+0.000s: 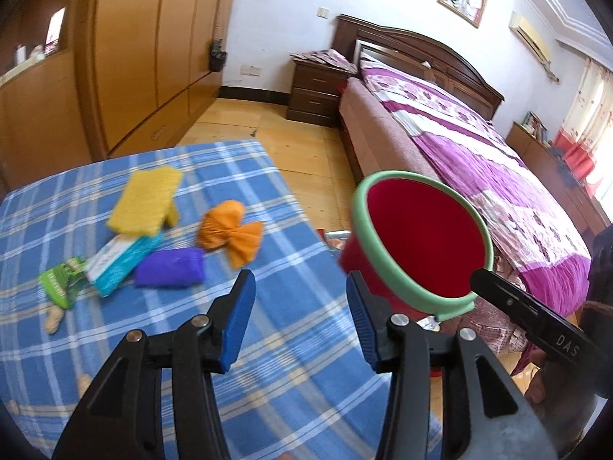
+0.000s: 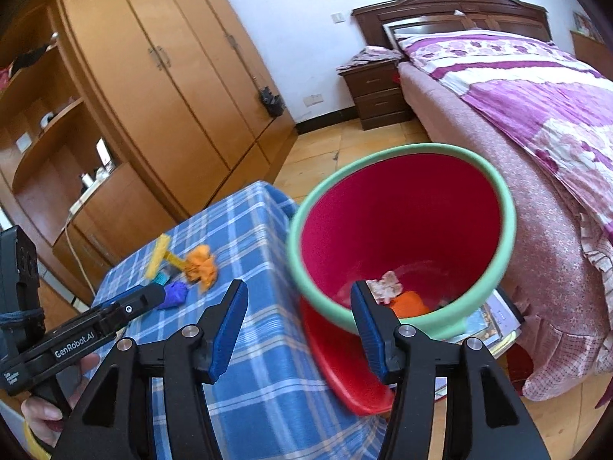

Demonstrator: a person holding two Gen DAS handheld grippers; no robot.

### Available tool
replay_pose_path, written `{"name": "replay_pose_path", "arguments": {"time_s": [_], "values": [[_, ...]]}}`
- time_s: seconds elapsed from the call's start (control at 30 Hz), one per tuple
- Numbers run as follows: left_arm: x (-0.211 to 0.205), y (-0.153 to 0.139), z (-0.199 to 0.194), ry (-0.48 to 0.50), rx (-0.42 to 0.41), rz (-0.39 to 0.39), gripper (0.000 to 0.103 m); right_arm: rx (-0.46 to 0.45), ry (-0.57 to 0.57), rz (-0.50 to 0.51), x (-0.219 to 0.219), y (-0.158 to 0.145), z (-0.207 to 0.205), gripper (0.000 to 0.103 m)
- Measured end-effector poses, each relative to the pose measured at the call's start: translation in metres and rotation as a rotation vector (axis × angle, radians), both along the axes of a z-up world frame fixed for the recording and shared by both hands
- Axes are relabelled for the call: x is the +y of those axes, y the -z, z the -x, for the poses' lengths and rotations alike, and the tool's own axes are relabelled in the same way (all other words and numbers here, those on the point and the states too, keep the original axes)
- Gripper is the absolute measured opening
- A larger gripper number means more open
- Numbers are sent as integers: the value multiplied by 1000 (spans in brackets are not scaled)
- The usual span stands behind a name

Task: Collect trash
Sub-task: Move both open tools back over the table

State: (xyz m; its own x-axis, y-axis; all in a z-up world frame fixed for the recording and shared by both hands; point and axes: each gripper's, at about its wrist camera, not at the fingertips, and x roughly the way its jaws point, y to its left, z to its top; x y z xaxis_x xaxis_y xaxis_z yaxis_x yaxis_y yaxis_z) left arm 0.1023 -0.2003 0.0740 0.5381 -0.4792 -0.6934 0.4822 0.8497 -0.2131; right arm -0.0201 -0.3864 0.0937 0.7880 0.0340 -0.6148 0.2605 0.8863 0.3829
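Meanwhile both claws gape empty beside the red bin (image 2: 402,222).

Open blue-plaid tablecloth (image 1: 268,364) along the near edge, clear path in. Litter clusters toward the far-left corner: yellow sponge (image 1: 145,201), orange crumpled wrapper (image 1: 230,232), purple pouch (image 1: 170,268), teal-white box (image 1: 118,262), green packet (image 1: 63,278). Red bucket with green rim (image 2: 402,237) blocks the right edge; bed with purple quilt (image 2: 536,115) behind it.

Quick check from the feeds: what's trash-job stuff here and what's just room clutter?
Job: red bin; on the checked tablecloth: yellow sponge, orange wad, purple wad, teal box, green wrapper.
Lying about: bed, nightstand, wardrobe.
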Motion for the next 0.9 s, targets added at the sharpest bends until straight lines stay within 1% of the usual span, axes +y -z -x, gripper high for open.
{"name": "replay_pose_path", "arguments": {"time_s": [0.33, 0.47, 0.6, 0.67, 0.73, 0.9], "values": [[71, 4, -9, -135, 3, -12, 50, 11, -85, 16, 48, -1, -19, 58], [98, 8, -15, -194, 3, -19, 57, 21, -118, 29, 66, 0, -29, 59], [128, 15, -24, -259, 16, -25, 58, 26, -153, 68, 86, 1, -38, 61], [140, 18, -29, -282, 20, -27, 61, 32, -172, 80, 98, 3, -43, 67], [151, 21, -33, -306, 17, -36, 65, 33, -187, 85, 107, 5, -48, 69], [175, 32, -46, -359, 21, -56, 67, 46, -212, 87, 122, 10, -60, 69]]}}
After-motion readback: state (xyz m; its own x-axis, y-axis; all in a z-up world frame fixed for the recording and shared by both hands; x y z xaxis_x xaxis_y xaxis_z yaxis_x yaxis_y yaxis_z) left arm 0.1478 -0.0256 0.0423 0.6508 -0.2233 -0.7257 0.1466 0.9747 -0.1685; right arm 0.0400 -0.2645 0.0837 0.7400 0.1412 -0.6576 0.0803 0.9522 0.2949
